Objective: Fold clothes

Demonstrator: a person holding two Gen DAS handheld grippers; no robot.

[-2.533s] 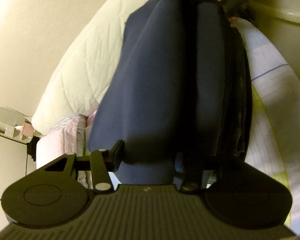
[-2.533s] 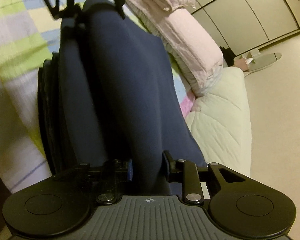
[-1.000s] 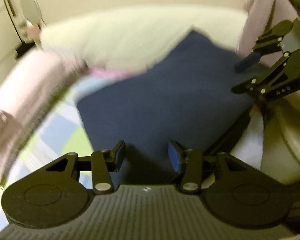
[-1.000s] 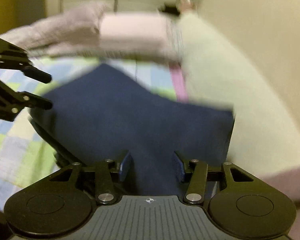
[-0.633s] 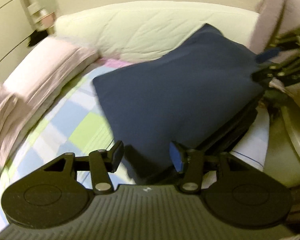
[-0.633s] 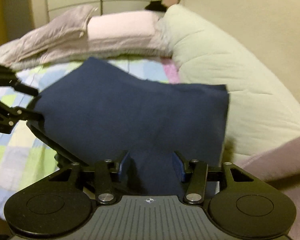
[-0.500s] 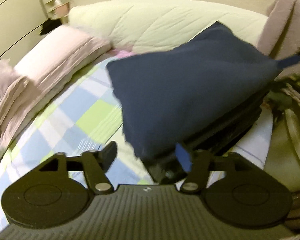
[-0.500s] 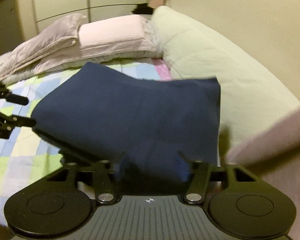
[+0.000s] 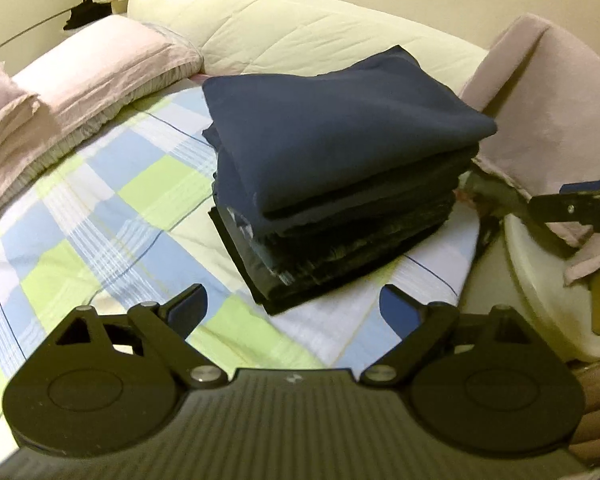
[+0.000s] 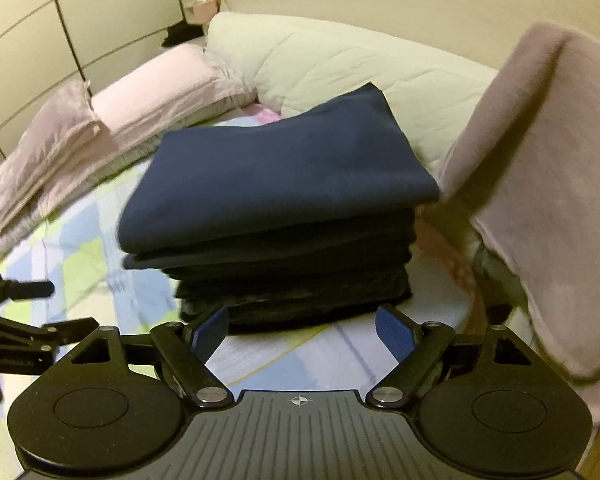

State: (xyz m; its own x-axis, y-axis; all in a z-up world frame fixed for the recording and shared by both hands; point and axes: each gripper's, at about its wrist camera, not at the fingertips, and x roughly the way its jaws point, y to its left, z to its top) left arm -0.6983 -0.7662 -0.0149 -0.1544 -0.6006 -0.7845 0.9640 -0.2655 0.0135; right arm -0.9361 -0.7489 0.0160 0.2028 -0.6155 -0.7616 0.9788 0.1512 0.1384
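Observation:
A folded navy garment point(image 9: 332, 136) point(image 10: 276, 172) lies on top of a stack of dark folded clothes point(image 9: 340, 248) point(image 10: 296, 284) on the checked bedspread point(image 9: 100, 216). My left gripper point(image 9: 294, 314) is open, drawn back from the stack's near corner with nothing between its fingers. My right gripper point(image 10: 302, 336) is open too, just in front of the stack's base, empty. The right gripper's tip point(image 9: 580, 200) shows at the right edge of the left wrist view; the left gripper point(image 10: 24, 320) shows at the left edge of the right wrist view.
Pink pillows point(image 9: 80, 76) and a cream quilted duvet point(image 9: 300, 28) lie behind the stack. A mauve towel point(image 10: 552, 184) hangs over a white basket point(image 9: 548, 288) to the right. Wardrobe doors point(image 10: 80, 20) stand at the back left.
Both grippers were shut on the navy garment and carried it; they laid it on the stack, opened wide and pulled back toward me.

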